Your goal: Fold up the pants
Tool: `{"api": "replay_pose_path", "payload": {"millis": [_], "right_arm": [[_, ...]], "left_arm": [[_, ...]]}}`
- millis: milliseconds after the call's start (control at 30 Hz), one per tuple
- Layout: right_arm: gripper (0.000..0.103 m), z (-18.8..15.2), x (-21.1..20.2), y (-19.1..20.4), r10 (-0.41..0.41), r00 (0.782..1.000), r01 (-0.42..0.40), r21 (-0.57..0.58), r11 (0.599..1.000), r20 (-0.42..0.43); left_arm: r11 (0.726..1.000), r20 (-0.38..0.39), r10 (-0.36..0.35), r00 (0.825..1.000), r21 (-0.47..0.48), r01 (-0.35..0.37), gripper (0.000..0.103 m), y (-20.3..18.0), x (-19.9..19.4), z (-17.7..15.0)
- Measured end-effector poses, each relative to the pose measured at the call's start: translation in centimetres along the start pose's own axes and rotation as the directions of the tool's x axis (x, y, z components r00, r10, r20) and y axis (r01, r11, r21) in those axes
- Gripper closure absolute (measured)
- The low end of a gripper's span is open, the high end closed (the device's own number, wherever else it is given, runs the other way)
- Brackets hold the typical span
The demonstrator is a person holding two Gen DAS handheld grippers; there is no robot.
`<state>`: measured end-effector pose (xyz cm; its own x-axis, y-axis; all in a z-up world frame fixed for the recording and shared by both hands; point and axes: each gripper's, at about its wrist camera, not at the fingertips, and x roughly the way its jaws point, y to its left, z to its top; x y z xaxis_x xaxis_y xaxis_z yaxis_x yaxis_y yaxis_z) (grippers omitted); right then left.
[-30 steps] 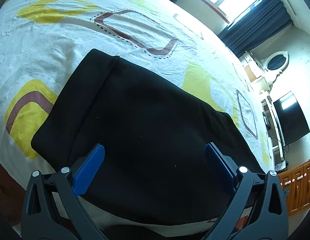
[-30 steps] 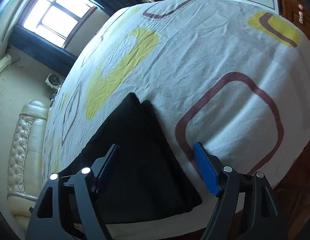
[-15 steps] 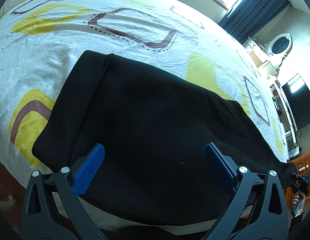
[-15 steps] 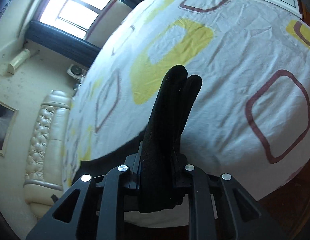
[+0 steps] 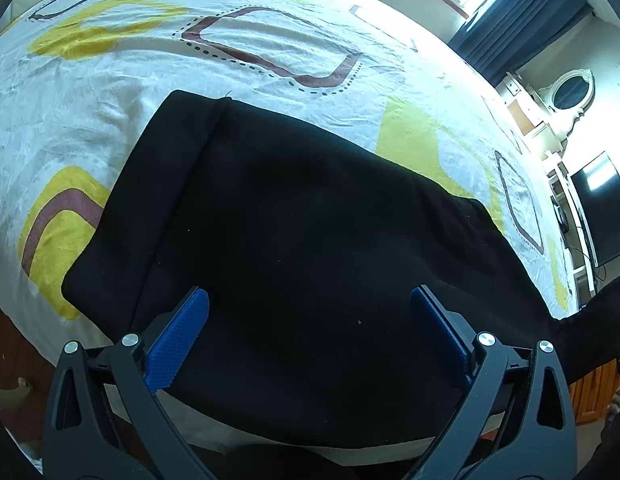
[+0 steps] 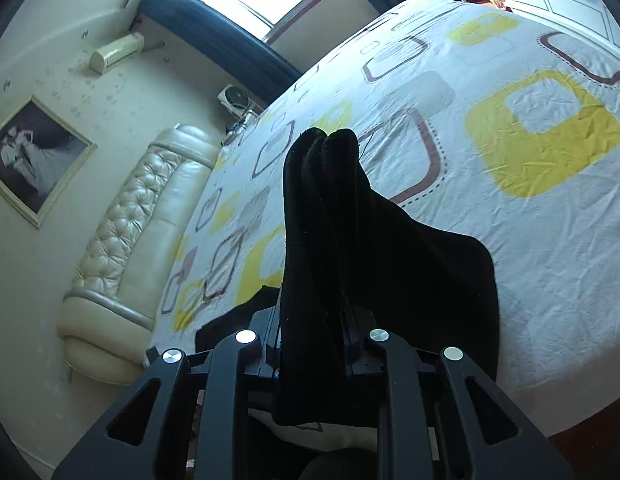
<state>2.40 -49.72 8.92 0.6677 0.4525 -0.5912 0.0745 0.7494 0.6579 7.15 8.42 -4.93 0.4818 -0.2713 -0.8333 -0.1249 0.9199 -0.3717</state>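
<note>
Left wrist view is taken from just above the near edge of the bed (image 5: 270,52), tilted steeply down along the open left gripper (image 5: 310,320). The black pants (image 5: 310,240) are seen close up, spread flat on the bed. A window and TV are seen beyond the bed's far side, at upper right.

Right wrist view is taken from higher off the bed (image 6: 529,208), angled less steeply, along the right gripper (image 6: 313,344), whose jaws are clamped on the lifted pants (image 6: 321,208). The headboard (image 6: 142,220) is seen at left.

Shared by both views: bed and pants.
</note>
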Motion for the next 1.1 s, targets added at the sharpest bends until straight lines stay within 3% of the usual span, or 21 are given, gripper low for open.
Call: {"api": "replay_pose_path", "payload": {"millis": [133, 300, 467, 567, 700, 833, 933, 967, 1033, 1100], "right_arm": [[0.082, -2.5, 6.0, 3.6, -0.101, 0.993, 0.094, -0.096, 0.991, -0.065], [0.082, -6.2, 13.2, 5.7, -0.246, 0.957, 0.213, -0.208, 0.955, -0.151], [0.082, -9.0, 17.3, 6.2, -0.360, 0.915, 0.302, -0.279, 0.911, -0.183], [0.079, -9.8, 18.2, 6.1, -0.385, 0.905, 0.330, -0.272, 0.904, -0.179], [0.068, -10.2, 18.7, 5.9, -0.354, 0.916, 0.310, -0.227, 0.923, -0.189], [0.057, -10.7, 19.1, 5.9, -0.257, 0.942, 0.229, -0.150, 0.962, -0.216], [0.049, -11.4, 19.3, 6.1, -0.128, 0.959, 0.106, -0.101, 0.989, -0.253], [0.041, -11.7, 19.2, 6.4, -0.080, 0.961, 0.058, -0.091, 0.994, -0.265], [0.038, -11.8, 18.7, 7.1, -0.005, 0.959, -0.024, -0.097, 0.995, -0.282], [0.039, -11.3, 17.5, 7.2, 0.128, 0.944, -0.154, -0.062, 0.986, -0.304]], "left_arm": [[1.000, -0.004, -0.008, 1.000, -0.015, 0.008, 0.003, 0.1, 0.0, 0.1], [1.000, -0.008, -0.004, 1.000, -0.017, 0.004, 0.003, 0.0, 0.0, 0.1], [1.000, -0.011, -0.003, 1.000, -0.018, 0.003, 0.003, 0.0, 0.1, 0.2], [1.000, -0.011, -0.002, 1.000, -0.019, 0.001, 0.003, 0.0, 0.3, 0.3], [1.000, -0.011, 0.005, 1.000, -0.015, -0.005, 0.003, -0.1, 0.3, 0.3], [1.000, -0.011, 0.005, 1.000, -0.016, -0.005, 0.003, -0.1, 0.4, 0.3], [1.000, -0.012, 0.003, 1.000, -0.018, -0.003, 0.003, 0.0, 0.5, 0.3], [1.000, -0.012, 0.004, 1.000, -0.016, -0.004, 0.003, 0.0, 0.5, 0.3], [1.000, -0.013, 0.004, 1.000, -0.013, -0.004, 0.003, 0.0, 0.5, 0.3], [1.000, -0.013, 0.003, 1.000, -0.010, -0.003, 0.003, 0.0, 0.5, 0.3]]}}
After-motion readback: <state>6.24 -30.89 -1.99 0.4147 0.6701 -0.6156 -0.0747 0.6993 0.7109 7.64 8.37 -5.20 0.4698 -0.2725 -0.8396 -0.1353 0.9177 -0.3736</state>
